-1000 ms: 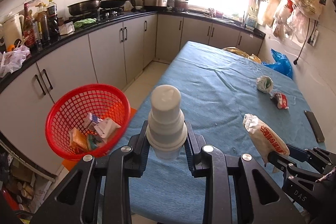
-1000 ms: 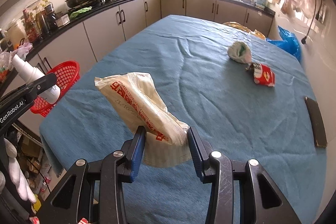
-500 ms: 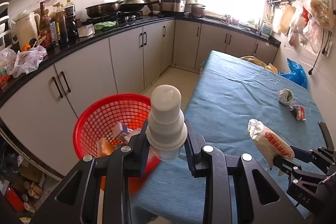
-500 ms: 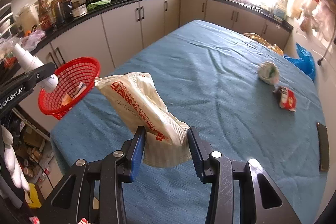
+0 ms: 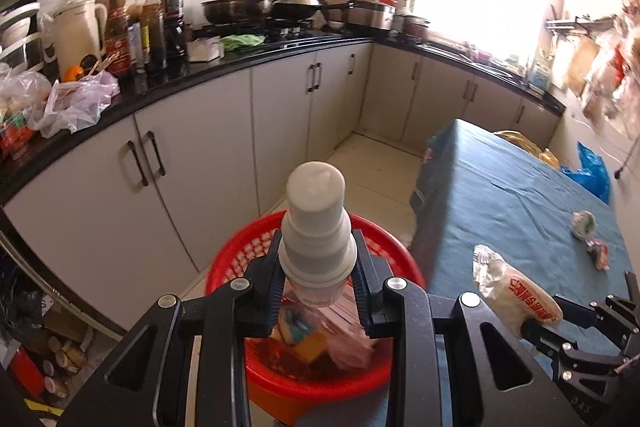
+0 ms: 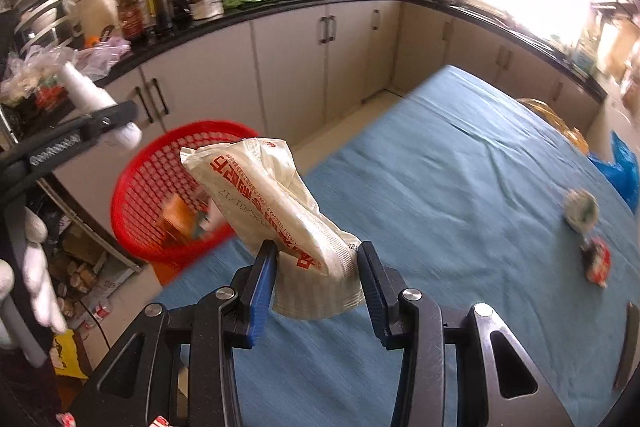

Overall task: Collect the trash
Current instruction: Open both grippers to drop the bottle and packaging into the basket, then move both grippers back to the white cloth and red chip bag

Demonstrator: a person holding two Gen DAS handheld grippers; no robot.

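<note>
My left gripper (image 5: pixel 318 279) is shut on a white plastic bottle (image 5: pixel 316 223) and holds it over the red basket (image 5: pixel 240 259), which holds several wrappers. My right gripper (image 6: pixel 316 267) is shut on a white wrapper bag with red print (image 6: pixel 272 199), held above the blue table's near left corner, beside the basket (image 6: pixel 160 163). The bag also shows in the left wrist view (image 5: pixel 516 291). The left gripper with the bottle (image 6: pixel 86 91) shows at the left of the right wrist view. A crumpled white wad (image 6: pixel 580 211) and a red wrapper (image 6: pixel 598 259) lie on the table at the right.
The blue-clothed table (image 6: pixel 440 187) fills the right side. A dark flat object (image 6: pixel 626 343) lies at its right edge. Grey cabinets (image 5: pixel 200 163) with a cluttered black counter run along the left. A blue bag (image 5: pixel 588 171) sits past the table's far side.
Both grippers have moved left with their loads. The bottle now hangs over the red basket, and the wrapper bag has come closer to the basket's rim.
</note>
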